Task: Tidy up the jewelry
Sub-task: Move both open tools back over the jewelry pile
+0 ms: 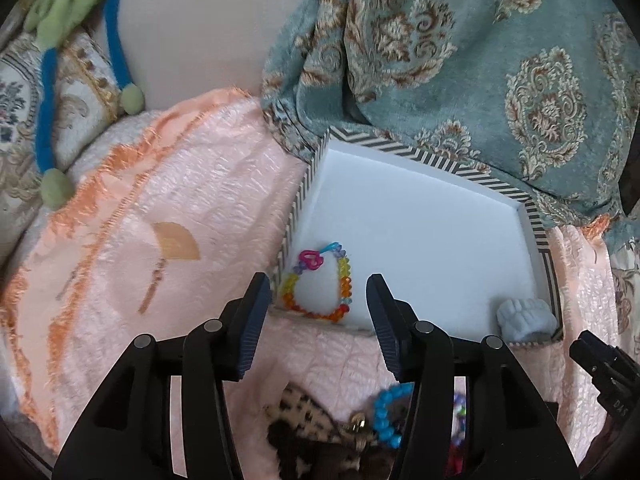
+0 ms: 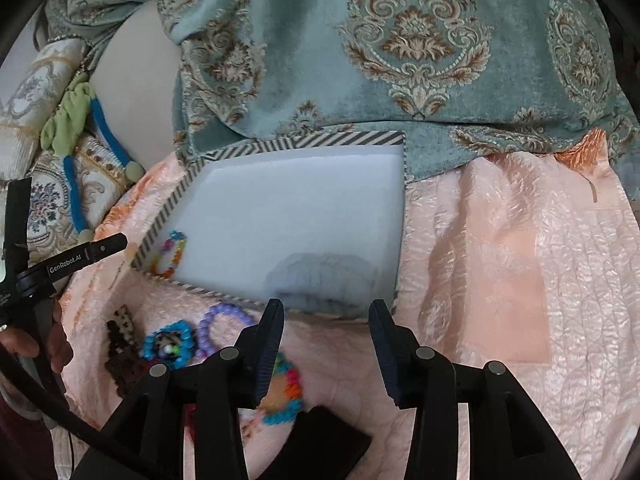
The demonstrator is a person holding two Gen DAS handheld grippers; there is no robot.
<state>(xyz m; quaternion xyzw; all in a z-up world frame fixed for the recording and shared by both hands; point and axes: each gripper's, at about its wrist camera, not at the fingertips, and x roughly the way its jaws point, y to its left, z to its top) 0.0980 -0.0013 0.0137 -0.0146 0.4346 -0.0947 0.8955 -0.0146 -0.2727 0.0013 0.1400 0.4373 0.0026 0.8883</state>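
Note:
A white box with a striped rim [image 1: 416, 152] [image 2: 188, 188] lies on a pink cover. A rainbow bead bracelet [image 1: 344, 276] [image 2: 176, 252] lies in its near left corner. A pale blue scrunchie [image 1: 526, 318] [image 2: 320, 276] lies in its near right corner. My left gripper [image 1: 320, 300] is open and empty, above the box's near edge, over the rainbow bracelet. My right gripper [image 2: 326, 320] is open and empty, just before the box's near edge by the scrunchie. A blue bead bracelet [image 1: 386, 412] [image 2: 170, 346], a purple bead bracelet [image 2: 218, 328], a leopard-print scrunchie [image 1: 304, 420] [image 2: 122, 328] and a multicoloured piece [image 2: 284, 392] lie on the cover before the box.
A teal patterned fabric [image 1: 460, 52] [image 2: 360, 48] hangs behind the box and overlaps its far rim. A green and blue plush [image 1: 76, 20] [image 2: 76, 120] lies on patterned cushions at the far left. The left gripper's body [image 2: 60, 268] shows at the left edge of the right wrist view.

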